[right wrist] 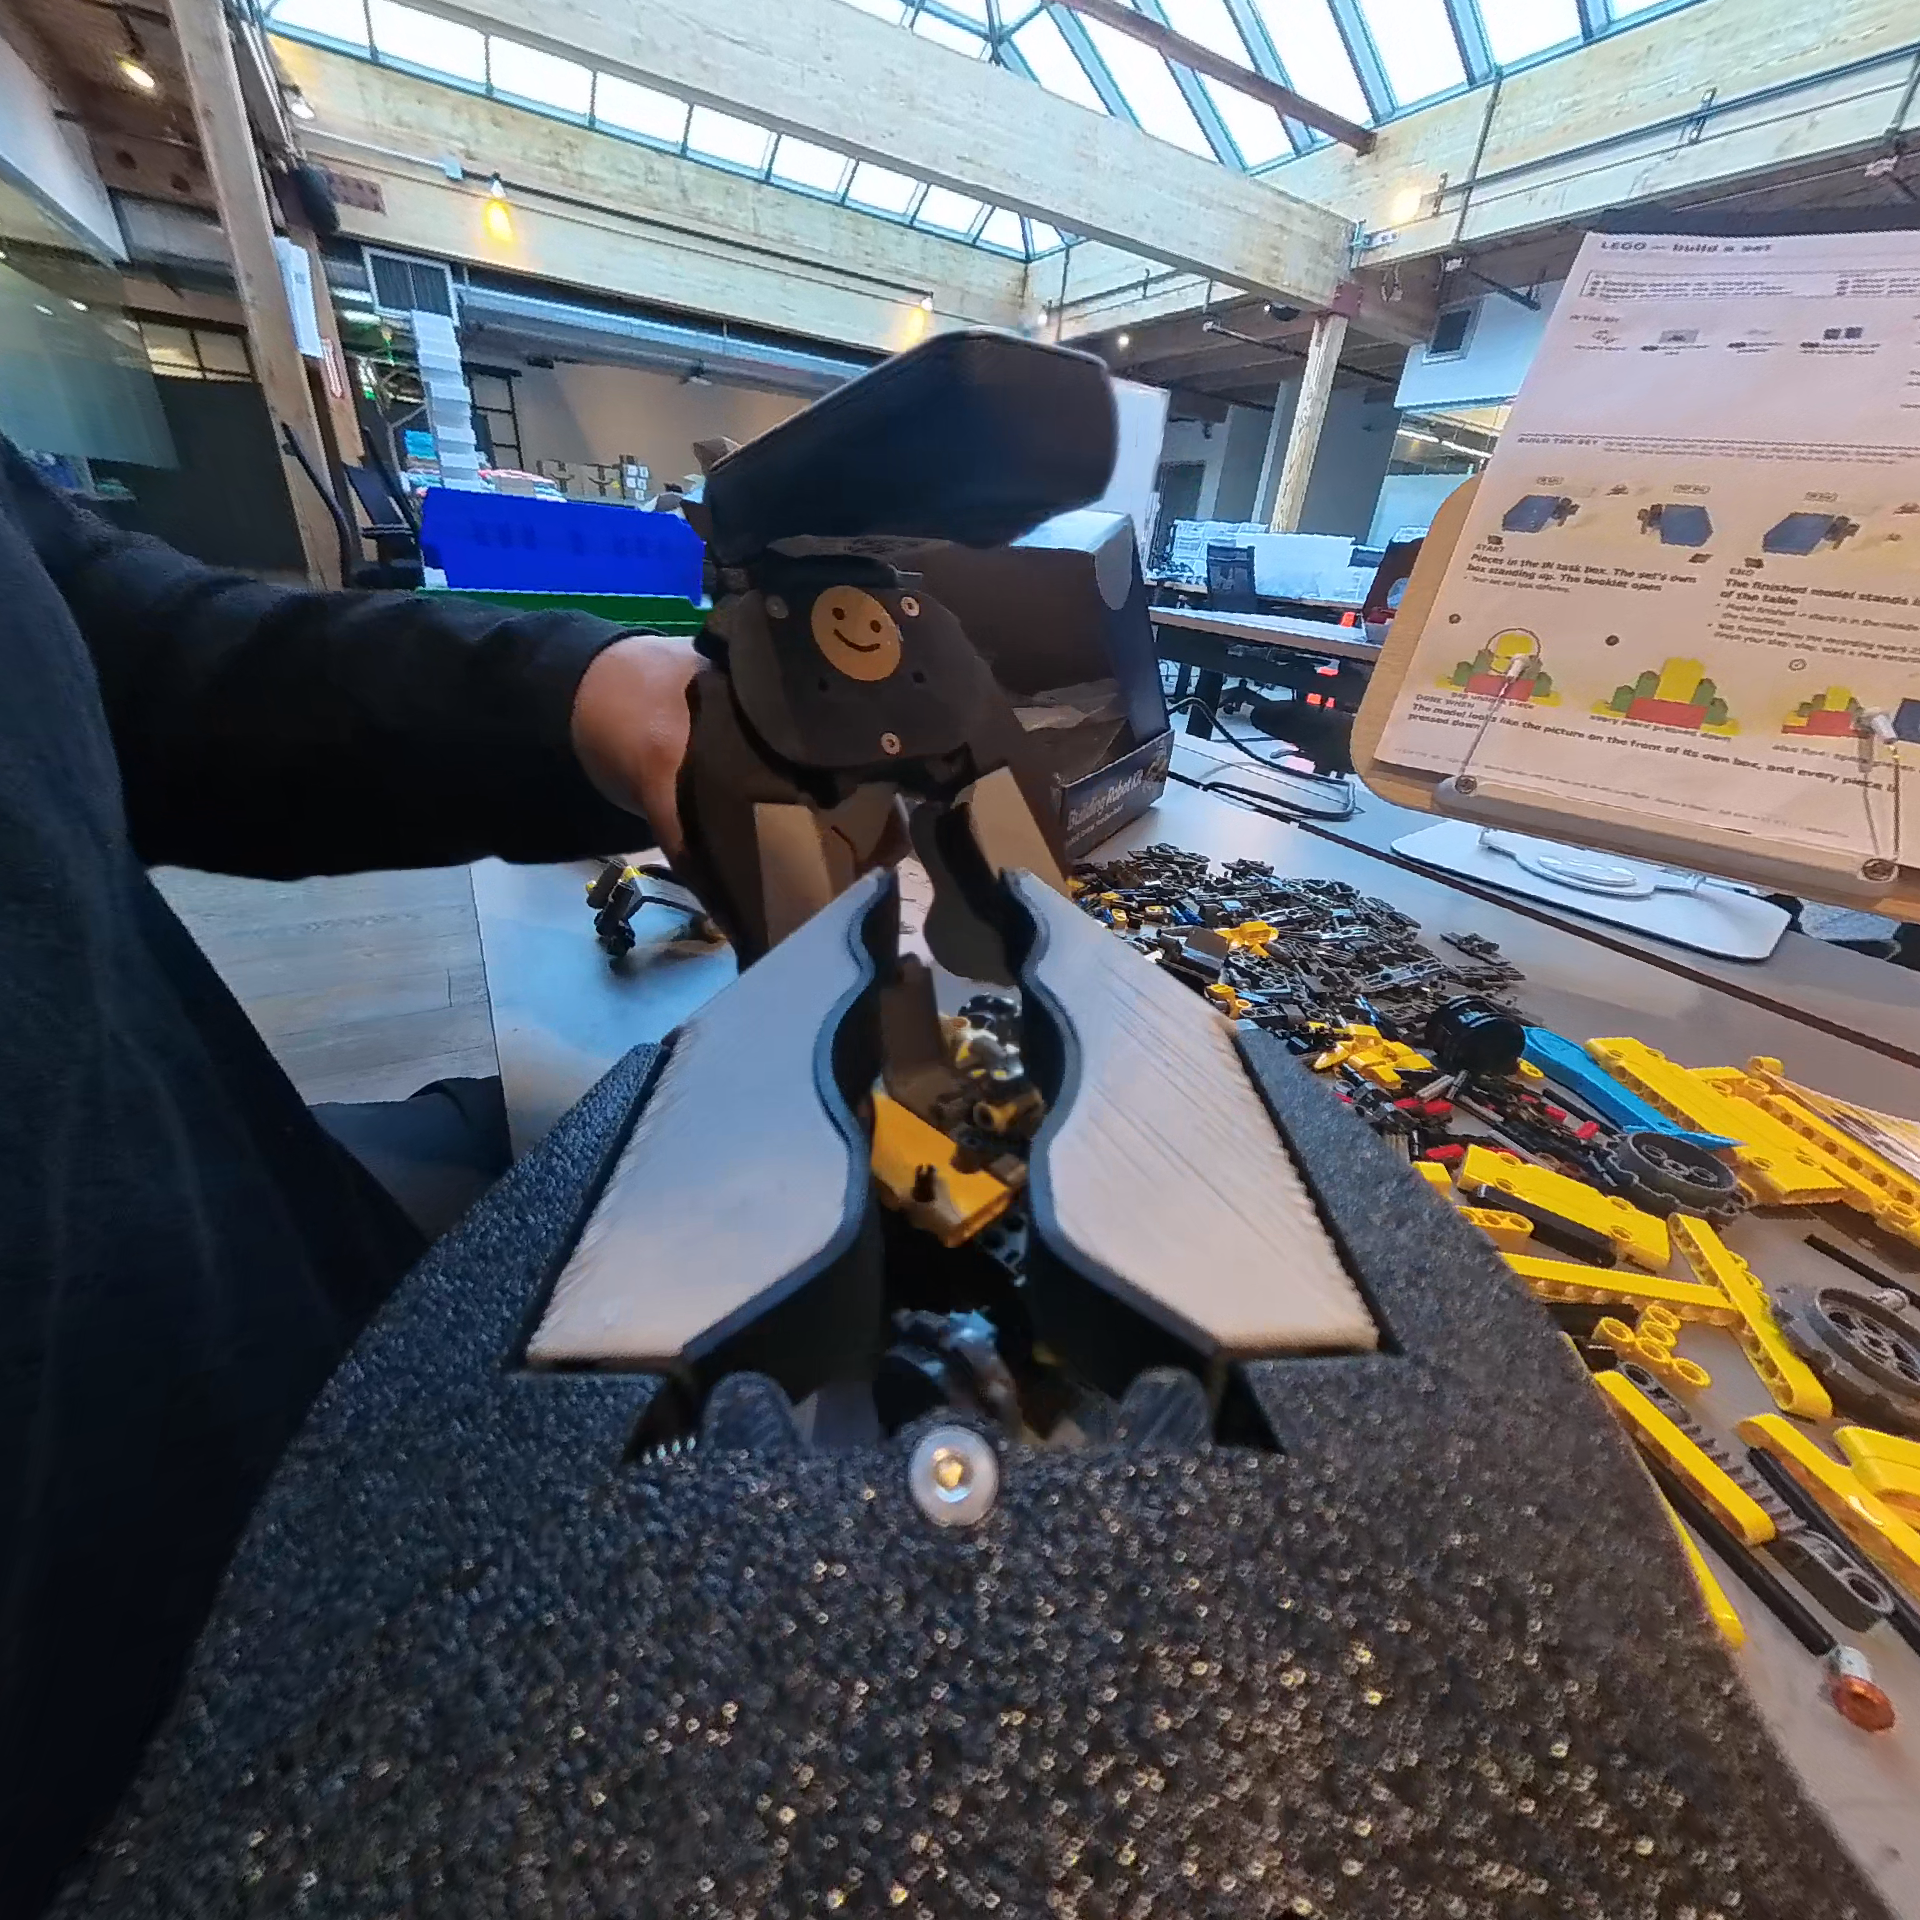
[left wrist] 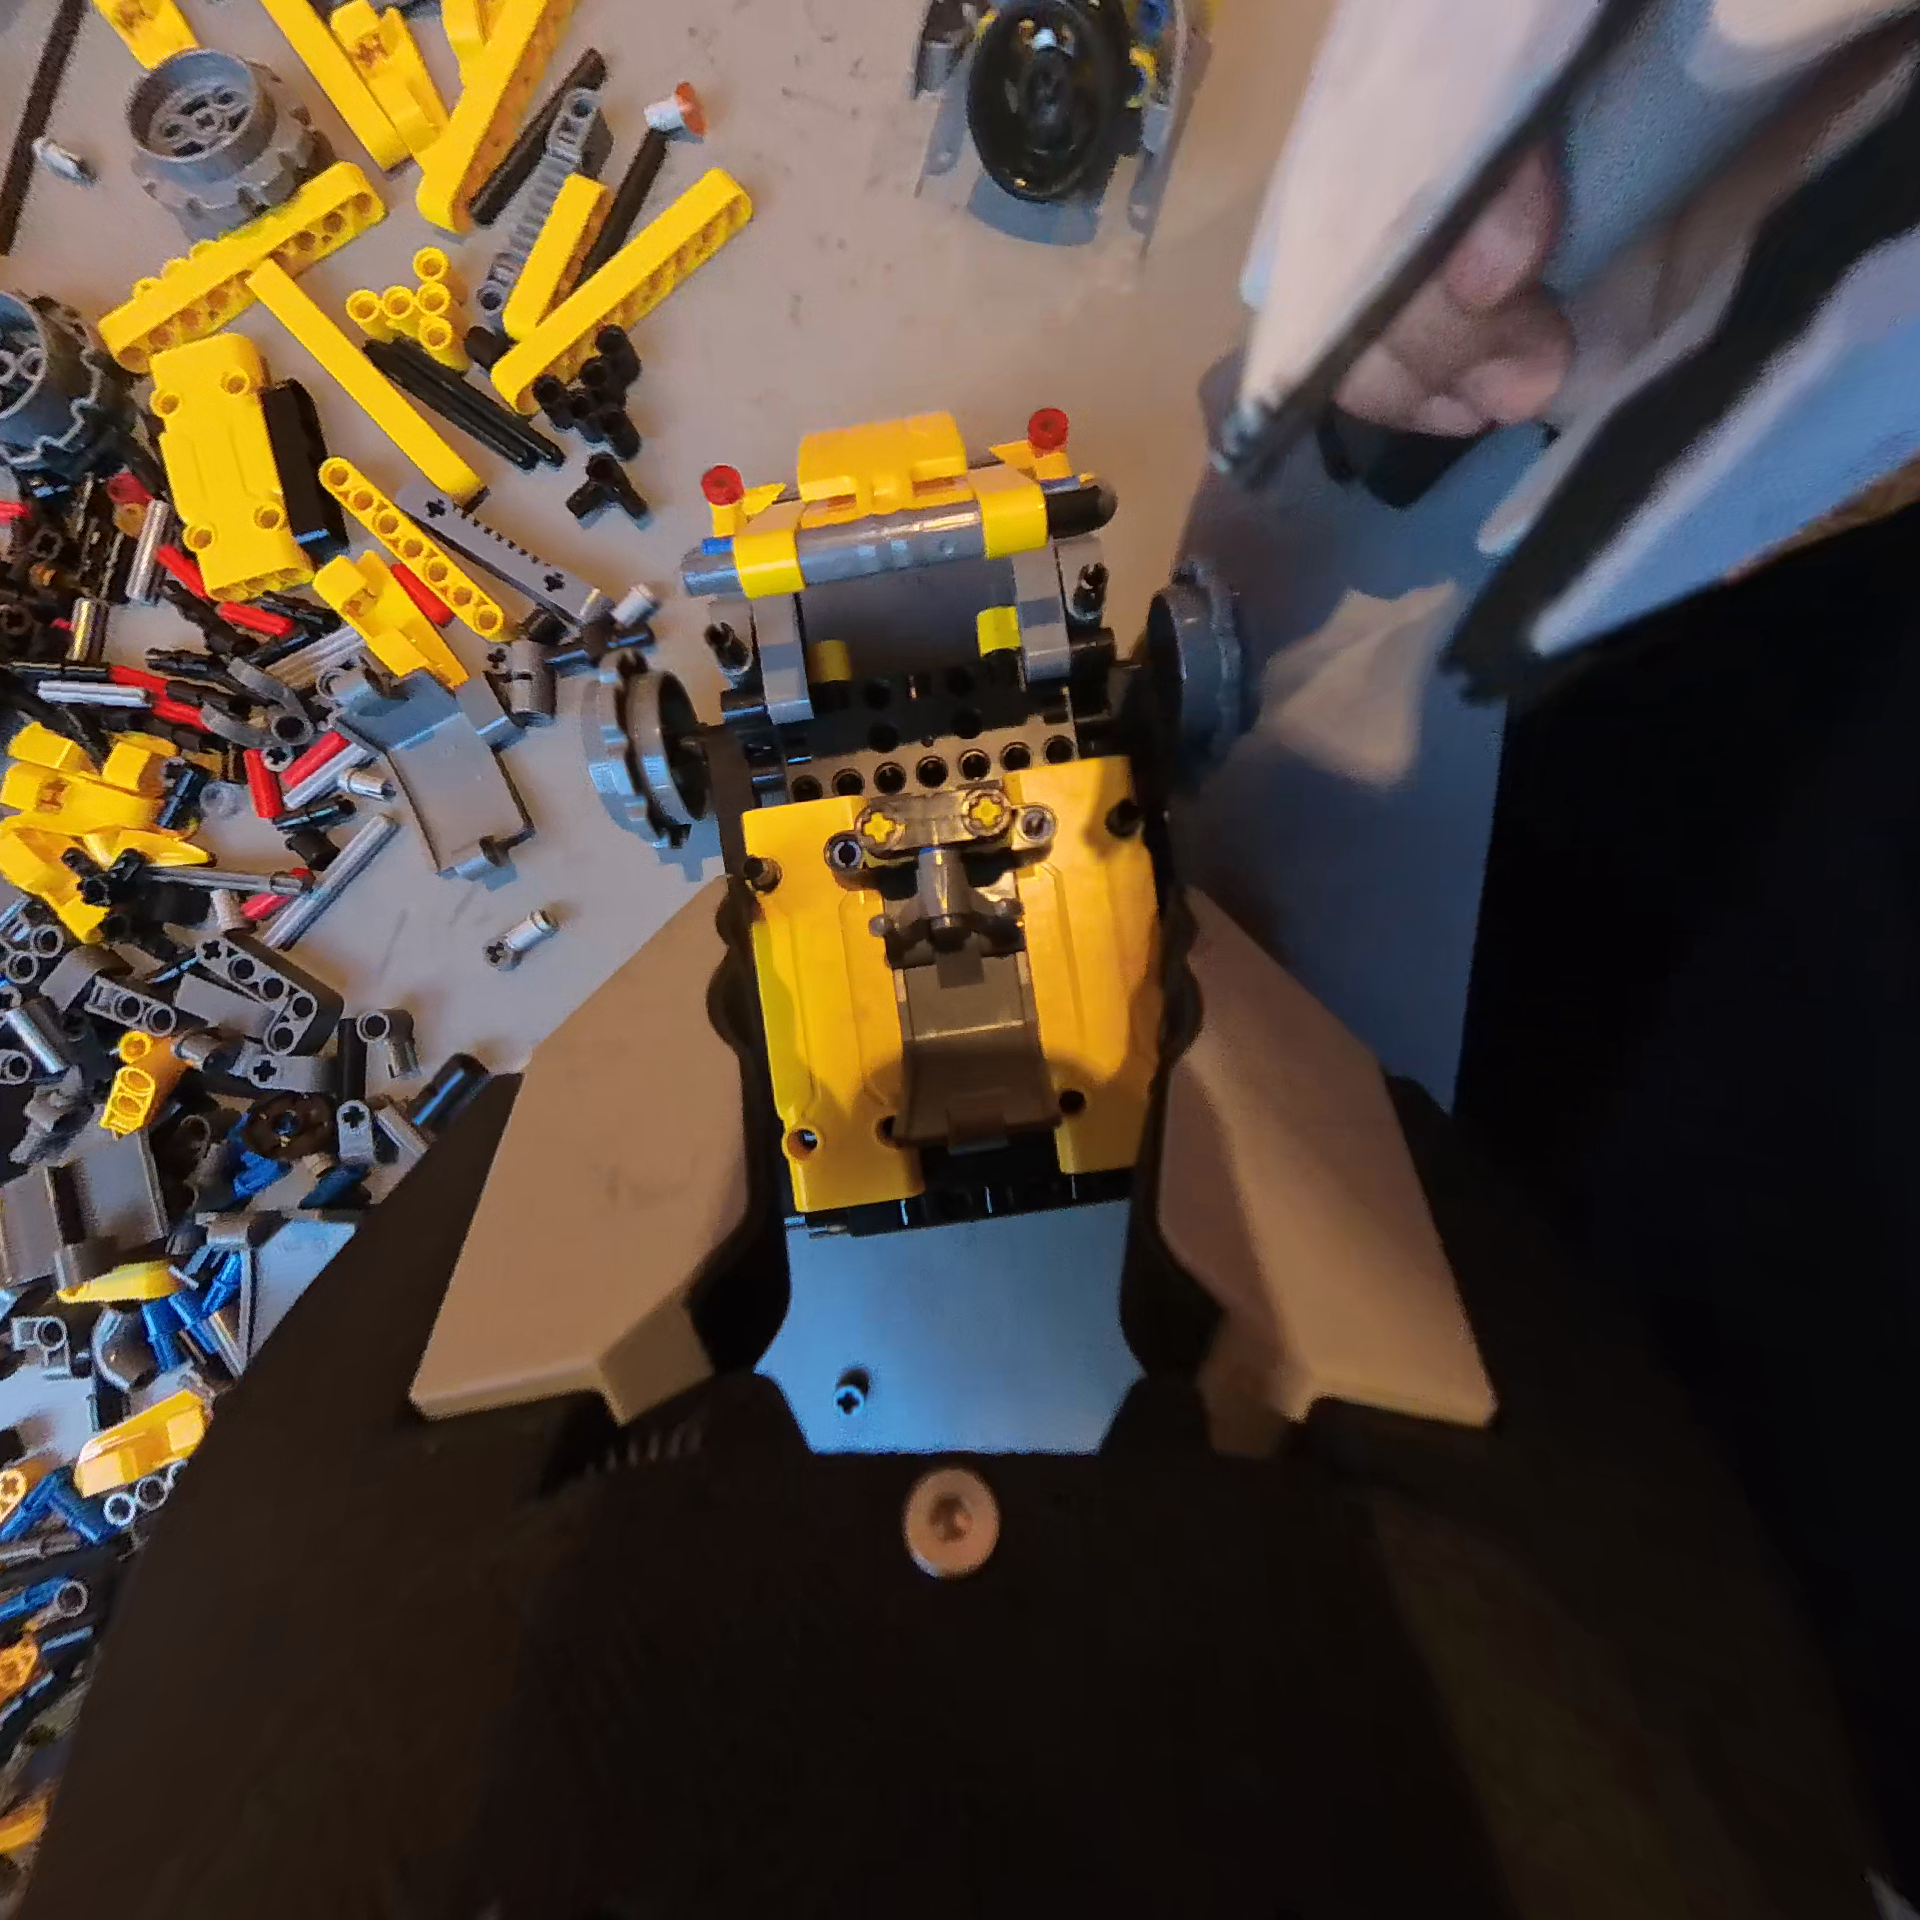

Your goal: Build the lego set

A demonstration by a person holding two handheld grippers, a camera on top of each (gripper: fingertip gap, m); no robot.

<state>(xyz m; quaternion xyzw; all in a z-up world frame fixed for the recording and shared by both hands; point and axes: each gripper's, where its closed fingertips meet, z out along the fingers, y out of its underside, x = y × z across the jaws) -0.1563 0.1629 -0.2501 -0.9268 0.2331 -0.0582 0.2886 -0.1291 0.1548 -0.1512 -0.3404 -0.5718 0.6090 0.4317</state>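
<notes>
While the left gripper (left wrist: 951, 997) is clamped on the yellow-and-black brick vehicle model (left wrist: 940, 831), it is also pinched by the right gripper (right wrist: 951, 1049) above the beige table (left wrist: 862, 260).

skylights (right wrist: 727, 114) over timber beams (right wrist: 831, 177), desks (right wrist: 1257, 629) behind.

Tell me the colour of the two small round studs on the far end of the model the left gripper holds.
Red studs, clearest in the left wrist view.
</notes>
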